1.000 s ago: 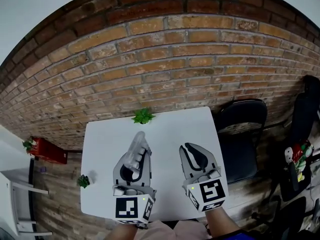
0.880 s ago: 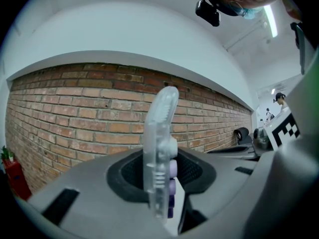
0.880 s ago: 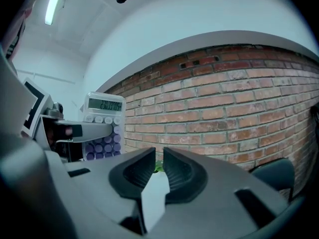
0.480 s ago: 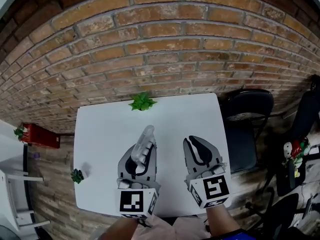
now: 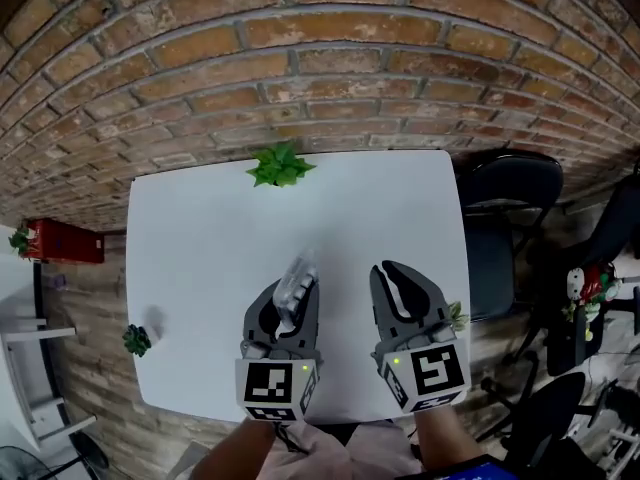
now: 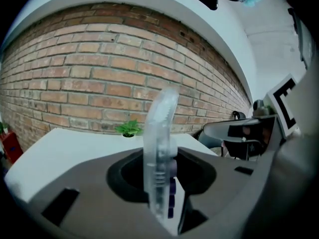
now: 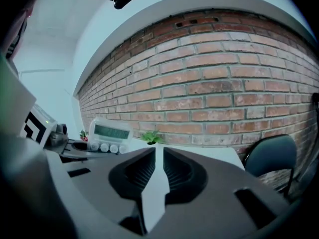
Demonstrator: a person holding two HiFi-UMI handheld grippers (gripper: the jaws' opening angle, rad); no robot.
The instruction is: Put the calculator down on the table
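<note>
My left gripper (image 5: pixel 293 290) clamps one calculator (image 5: pixel 300 268); my right gripper (image 5: pixel 390 270) is slightly parted, empty. The table (image 5: pixel 200 228) holds two: plant (image 5: pixel 280 165) upper centre, plant (image 5: pixel 135 340) lower left.

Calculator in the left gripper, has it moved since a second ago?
Yes. In the head view the calculator has drawn back from the potted plant at the far edge of the table, toward the near edge.
</note>
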